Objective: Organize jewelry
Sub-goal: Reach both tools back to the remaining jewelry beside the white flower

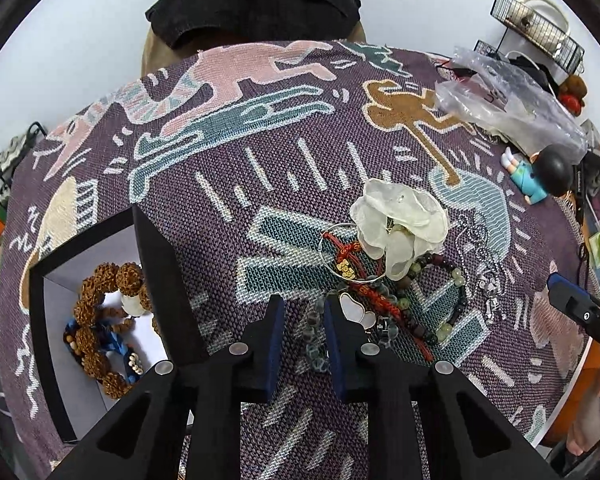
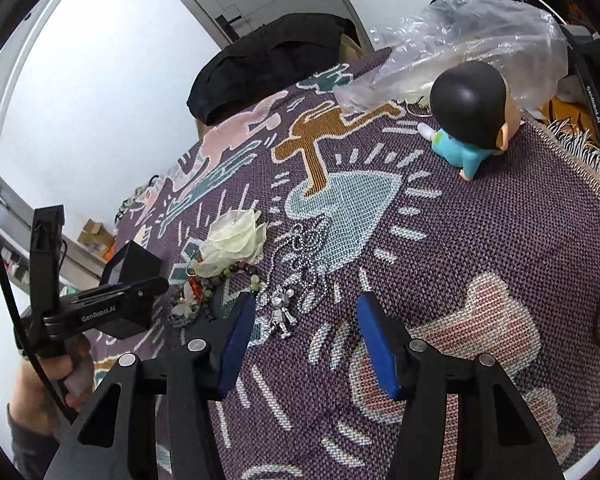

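Left gripper (image 1: 302,316) sits low centre of the left wrist view, fingers narrow with a gap between them, nothing clamped; its tips are at the near edge of the jewelry pile. Just beside the right finger lies a white shell pendant (image 1: 356,312), with grey translucent beads (image 1: 314,332) partly hidden behind the finger.

The pile is centre-right of that view on the purple woven cloth (image 1: 260,184): white fabric flower (image 1: 400,220), thin silver bangle (image 1: 332,256), red cord bracelet (image 1: 364,280), dark and green bead bracelet (image 1: 444,300), and silver chain with a bear charm (image 1: 488,280) furthest right.

Black box (image 1: 156,272) at lower left holds a brown seed bracelet (image 1: 96,320) on its white floor.

Right gripper (image 2: 306,316) sits low centre of the right wrist view, fingers wide, empty, above the cloth. The bear charm (image 2: 282,314) lies just beside its left finger.

A doll in blue (image 2: 468,128) sits upper right, with a plastic bag (image 2: 480,36) behind it.
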### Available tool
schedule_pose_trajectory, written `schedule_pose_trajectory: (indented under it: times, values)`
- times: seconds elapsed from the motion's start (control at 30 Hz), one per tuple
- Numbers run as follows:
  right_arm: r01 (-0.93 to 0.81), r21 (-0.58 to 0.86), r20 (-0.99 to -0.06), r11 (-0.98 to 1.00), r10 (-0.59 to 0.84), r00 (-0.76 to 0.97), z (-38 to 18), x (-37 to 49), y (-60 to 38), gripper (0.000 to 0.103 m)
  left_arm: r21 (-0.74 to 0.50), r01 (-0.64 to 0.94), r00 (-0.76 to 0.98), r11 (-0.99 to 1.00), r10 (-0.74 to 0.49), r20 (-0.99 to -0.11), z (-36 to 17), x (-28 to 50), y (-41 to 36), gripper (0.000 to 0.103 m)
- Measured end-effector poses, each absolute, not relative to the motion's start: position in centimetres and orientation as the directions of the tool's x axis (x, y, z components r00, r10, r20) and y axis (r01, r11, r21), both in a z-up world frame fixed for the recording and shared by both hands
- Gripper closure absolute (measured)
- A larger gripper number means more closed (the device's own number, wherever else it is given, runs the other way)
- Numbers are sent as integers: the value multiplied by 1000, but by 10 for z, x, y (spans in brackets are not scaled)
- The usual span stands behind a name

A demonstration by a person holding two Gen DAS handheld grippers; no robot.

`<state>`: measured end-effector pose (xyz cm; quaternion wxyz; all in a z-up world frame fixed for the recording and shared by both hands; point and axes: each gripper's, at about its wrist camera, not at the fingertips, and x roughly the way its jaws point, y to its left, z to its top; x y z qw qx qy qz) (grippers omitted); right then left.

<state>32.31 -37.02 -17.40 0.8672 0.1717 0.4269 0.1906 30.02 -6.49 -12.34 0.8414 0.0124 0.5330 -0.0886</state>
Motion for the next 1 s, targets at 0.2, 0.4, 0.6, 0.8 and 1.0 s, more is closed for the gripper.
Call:
schedule_pose_trajectory:
  times: [0.2,0.4,0.6,0.8,1.0]
  values:
    - [-193,454,-676,870,477,562,-175,324,-368,48,-36,186,414,982,-112,-903,-120,302,-75,81]
    - [-186,461,-678,868,479,558,-177,325,-370,48,-1,190,345,982,-68,-936,-139,312,-81,81]
    - [-179,466,-680,866,480,554,-182,328,-373,48,14,196,330,981,-53,-942,-147,319,-85,81]
    - [-178,463,-691,869,479,541,-183,333,-371,48,-29,205,338,978,-99,-936,-146,315,-79,94]
    - [-181,439,-722,880,466,512,-186,346,-361,48,-72,210,404,975,-153,-902,-122,301,-70,94]
